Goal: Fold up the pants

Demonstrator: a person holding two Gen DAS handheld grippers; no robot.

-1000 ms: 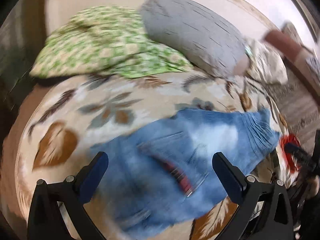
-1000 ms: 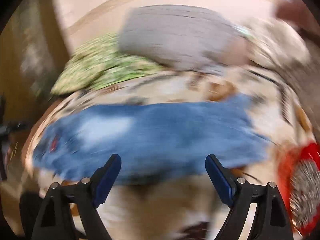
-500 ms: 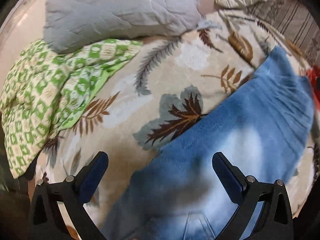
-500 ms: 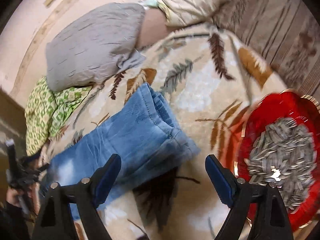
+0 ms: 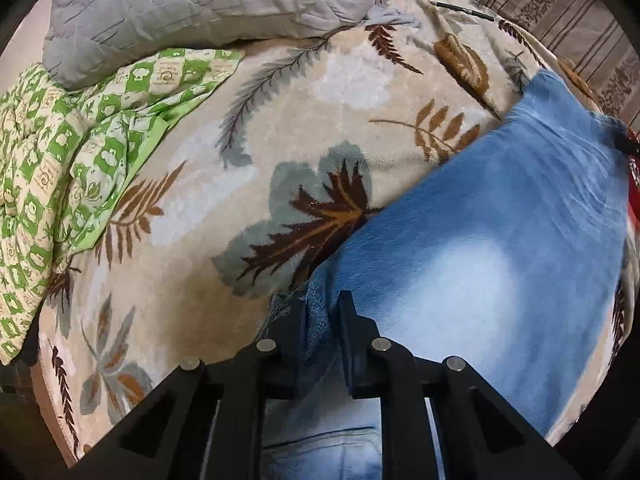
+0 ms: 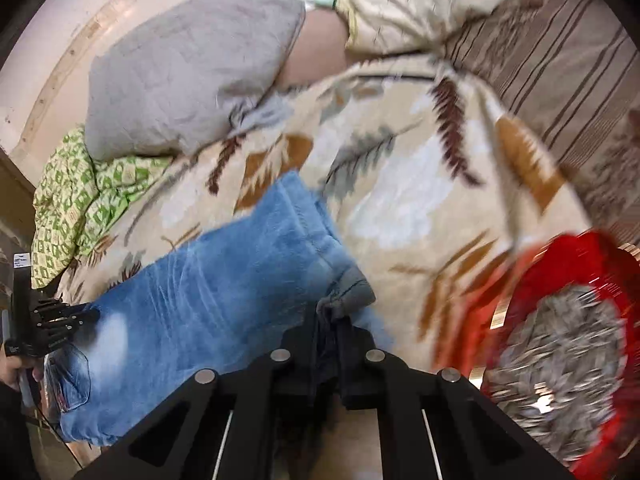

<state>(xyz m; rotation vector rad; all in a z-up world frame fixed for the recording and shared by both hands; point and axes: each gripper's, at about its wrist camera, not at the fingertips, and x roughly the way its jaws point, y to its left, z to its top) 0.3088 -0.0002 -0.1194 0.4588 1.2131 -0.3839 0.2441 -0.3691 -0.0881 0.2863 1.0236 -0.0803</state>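
Note:
Light blue jeans (image 5: 500, 240) lie flat across a leaf-patterned blanket (image 5: 320, 92). My left gripper (image 5: 320, 300) points steeply down at their near edge by the waist, and its jaws are closing with a fold of denim pinched between the pads. In the right wrist view the jeans (image 6: 224, 272) run from lower left to centre. My right gripper (image 6: 330, 320) is shut on the leg hem, whose grey inner side is bunched up just ahead of the fingers. The left gripper (image 6: 60, 320) shows at the far left, on the pocket end.
A red tray (image 6: 568, 264) of sunflower seeds sits right beside the hem. A grey pillow (image 5: 192, 4) and a green checked cloth (image 5: 60, 152) lie at the blanket's far side. A pen (image 5: 464, 10) rests near the top edge. A striped brown mattress (image 6: 560, 60) lies beyond.
Both grippers swung down onto the jeans, stood open over them half a second ago, and have now closed: the left on the waist-end edge, the right on the hem.

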